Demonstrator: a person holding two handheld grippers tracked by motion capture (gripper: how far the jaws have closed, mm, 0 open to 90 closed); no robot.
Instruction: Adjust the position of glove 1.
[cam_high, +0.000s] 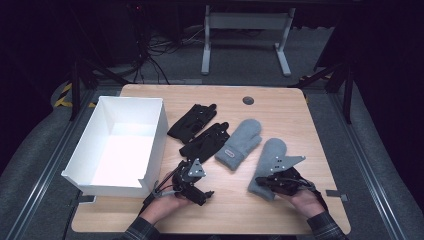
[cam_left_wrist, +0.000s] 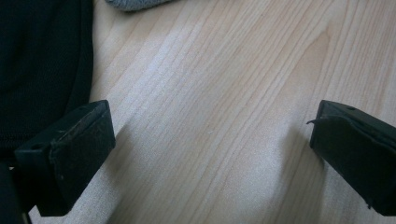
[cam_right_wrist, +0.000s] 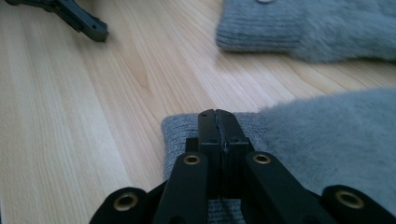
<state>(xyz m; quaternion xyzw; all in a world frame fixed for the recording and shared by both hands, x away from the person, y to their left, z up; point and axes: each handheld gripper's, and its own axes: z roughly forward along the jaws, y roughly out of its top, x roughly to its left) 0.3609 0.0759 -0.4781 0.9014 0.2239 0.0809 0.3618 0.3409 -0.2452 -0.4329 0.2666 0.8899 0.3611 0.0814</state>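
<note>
Look left and you have an open white rectangular box on your pale wooden table. Right of it lie two black gloves, side by side, the nearer one just beside another grey mitten.

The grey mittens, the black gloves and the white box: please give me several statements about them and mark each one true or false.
1. The white box holds a mitten. False: it is empty.
2. The right gripper has its jaws shut at the cuff of the near grey mitten. True.
3. The left gripper is shut on a black glove. False: its jaws stand apart over bare table.
4. Two black gloves lie between the box and the mittens. True.
</note>
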